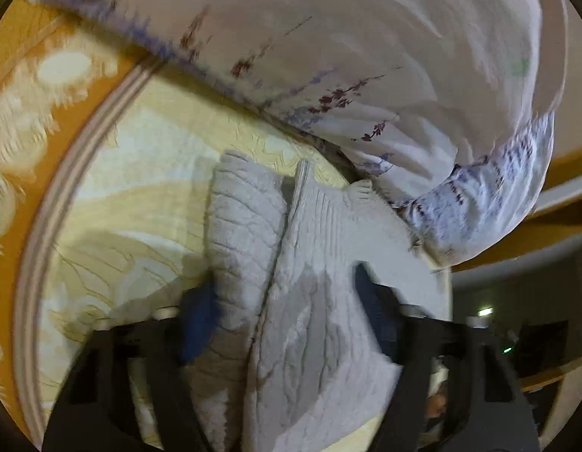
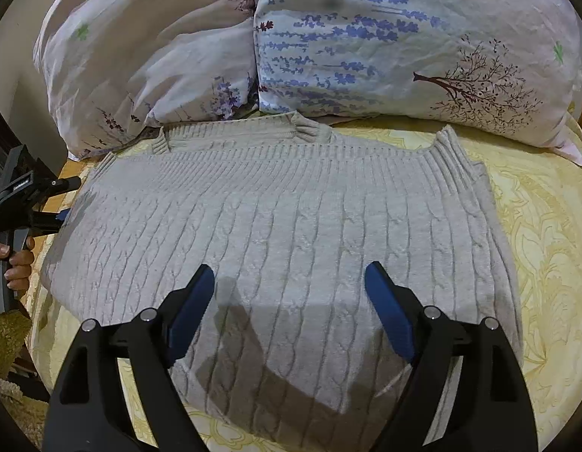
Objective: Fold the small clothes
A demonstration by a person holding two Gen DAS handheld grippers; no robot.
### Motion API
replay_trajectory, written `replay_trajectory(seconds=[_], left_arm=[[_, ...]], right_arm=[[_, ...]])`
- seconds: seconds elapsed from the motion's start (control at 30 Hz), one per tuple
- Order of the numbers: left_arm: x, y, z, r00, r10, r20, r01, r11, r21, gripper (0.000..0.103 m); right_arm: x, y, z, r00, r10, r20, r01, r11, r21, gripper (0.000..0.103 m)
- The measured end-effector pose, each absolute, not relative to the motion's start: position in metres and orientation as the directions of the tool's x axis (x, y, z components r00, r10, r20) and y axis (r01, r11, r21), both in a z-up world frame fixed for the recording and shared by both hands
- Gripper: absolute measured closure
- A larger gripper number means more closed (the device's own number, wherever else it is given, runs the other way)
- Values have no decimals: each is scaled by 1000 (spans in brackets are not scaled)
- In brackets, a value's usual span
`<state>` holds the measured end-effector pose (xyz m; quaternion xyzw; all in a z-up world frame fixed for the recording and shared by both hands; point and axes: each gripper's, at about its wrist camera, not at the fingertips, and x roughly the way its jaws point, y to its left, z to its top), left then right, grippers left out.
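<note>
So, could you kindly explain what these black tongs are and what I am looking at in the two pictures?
There is no robot here. A person holds a pair of hand-operated tongs in each hand, and each pair carries a wide-angle camera looking forward along its two fingers.

The right wrist view shows the right tongs, open, above a grey cable-knit sweater spread on a yellow patterned bedspread. Two floral pillows lie behind it. At the left edge you can see the left tongs at the sweater's side, with the person's hand on the handle.

The left wrist view is blurred. It shows the left tongs with bunched sweater cloth between the fingers; I cannot tell whether they are pinching it.
</note>
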<state>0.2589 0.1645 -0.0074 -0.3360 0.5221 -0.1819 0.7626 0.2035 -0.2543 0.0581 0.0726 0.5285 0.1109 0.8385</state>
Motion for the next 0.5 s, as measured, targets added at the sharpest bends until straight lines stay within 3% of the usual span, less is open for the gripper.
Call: replay_trajectory(seconds=[0.07, 0.1, 0.3, 0.5], left_arm=[[256, 161, -8, 396, -612, -685, -77, 721, -688, 66], [256, 160, -9, 392, -609, -689, -79, 724, -685, 69], [254, 147, 6, 416, -624, -661, -52, 710, -703, 76], [254, 125, 40, 467, -692, -551, 18, 631, -776, 79]], right_arm=[[203, -254, 58, 417, 264, -870, -110, 965, 240, 20], [203, -254, 58, 417, 264, -870, -109, 964, 240, 20], [203, -255, 58, 420, 271, -866, -105, 963, 250, 20], [202, -257, 58, 426, 281, -860, -98, 959, 265, 20]])
